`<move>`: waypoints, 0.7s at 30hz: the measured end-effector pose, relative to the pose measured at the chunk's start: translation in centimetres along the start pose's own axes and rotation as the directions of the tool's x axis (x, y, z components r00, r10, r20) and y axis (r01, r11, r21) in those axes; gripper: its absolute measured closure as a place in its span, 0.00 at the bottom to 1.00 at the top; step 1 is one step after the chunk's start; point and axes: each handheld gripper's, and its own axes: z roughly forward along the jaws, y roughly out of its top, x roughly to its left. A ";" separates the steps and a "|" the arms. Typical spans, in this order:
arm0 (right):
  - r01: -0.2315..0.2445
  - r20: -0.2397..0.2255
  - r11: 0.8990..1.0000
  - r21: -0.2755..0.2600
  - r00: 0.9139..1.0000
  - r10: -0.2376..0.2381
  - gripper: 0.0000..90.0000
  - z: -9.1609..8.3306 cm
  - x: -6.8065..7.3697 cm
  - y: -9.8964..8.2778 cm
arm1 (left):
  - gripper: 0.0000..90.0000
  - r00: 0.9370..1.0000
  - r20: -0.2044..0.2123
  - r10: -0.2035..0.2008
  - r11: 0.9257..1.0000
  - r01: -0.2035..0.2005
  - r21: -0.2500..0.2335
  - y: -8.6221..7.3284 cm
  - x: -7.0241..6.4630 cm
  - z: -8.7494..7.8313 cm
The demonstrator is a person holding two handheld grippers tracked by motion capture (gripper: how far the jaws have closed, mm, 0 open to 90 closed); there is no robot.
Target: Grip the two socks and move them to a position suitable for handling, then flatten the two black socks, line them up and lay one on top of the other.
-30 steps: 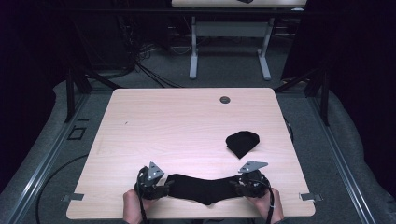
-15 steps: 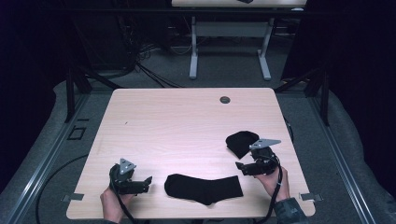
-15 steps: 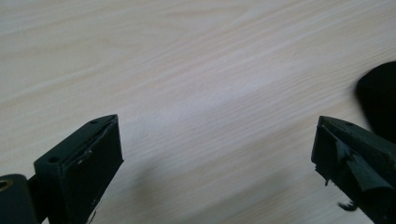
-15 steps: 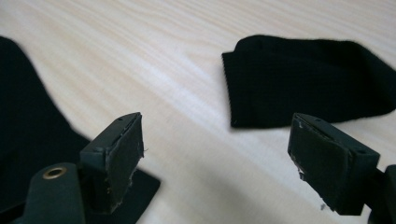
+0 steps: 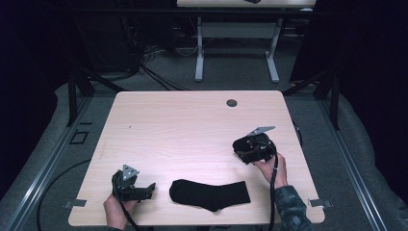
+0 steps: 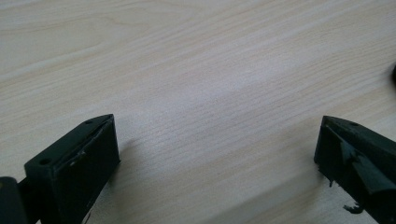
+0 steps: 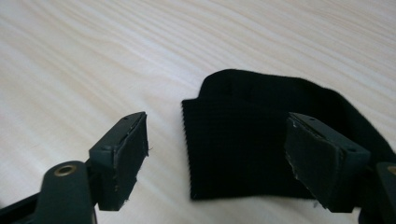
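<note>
- The right hand-held gripper hovers at the second black sock, a bunched or folded piece lying on the pale wooden surface. Its jaws have just been closing a little yet stand apart, and they grip nothing.
- In the right gripper view the sock's ribbed cuff edge lies between and just ahead of the jaws, nearer the right-hand pad than the left.
- The left hand-held gripper rests low on the surface near the front edge. Its jaws have just been opening and stand wide apart over bare wood.
- The flattened black sock lies just beside that gripper's tips, apart from them.
- The step in hand looks like picking up the second sock to lay it with the first.
- To do it well, the right hand-held gripper should centre on the cuff, come down until both pads flank the fabric, and pinch one clean edge instead of a thick bunch.
- A shallow bite could let the knit slip, so a deeper grip would suit.
</note>
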 end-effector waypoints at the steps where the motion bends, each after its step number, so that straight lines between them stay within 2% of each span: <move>1: 0.002 0.005 1.000 0.011 1.000 -0.002 0.25 0.4 -0.1 0.2 | 0.00 1.000 0.002 0.003 1.000 -0.003 0.001 0.0 0.0 0.0; 3: 0.010 0.025 1.000 0.028 1.000 -0.011 0.26 1.4 -0.2 0.5 | 0.00 1.000 0.006 0.003 1.000 -0.003 0.000 0.0 0.1 0.1; 6: 0.002 0.015 0.997 0.071 1.000 -0.003 0.29 3.0 -0.4 0.4 | 0.00 1.000 0.007 0.006 1.000 -0.006 0.001 0.1 0.1 0.1; 9: -0.023 0.017 0.997 0.077 1.000 0.021 0.32 4.0 -0.7 0.1 | 0.00 1.000 0.009 0.007 1.000 -0.007 0.002 0.1 0.2 0.1; 15: -0.008 0.038 0.996 0.088 0.999 0.005 0.50 4.2 -0.8 -0.1 | 0.00 1.000 0.009 0.007 1.000 -0.007 0.000 0.1 0.2 0.1; 18: 0.005 0.047 0.996 0.086 0.999 -0.009 0.62 4.0 -0.9 -0.1 | 0.00 1.000 0.009 0.007 1.000 -0.007 0.000 0.1 0.2 0.2; 21: -0.006 0.054 0.997 0.072 0.999 0.002 0.76 3.9 -1.1 -0.3 | 0.00 1.000 0.009 0.007 1.000 -0.007 0.000 0.1 0.2 0.2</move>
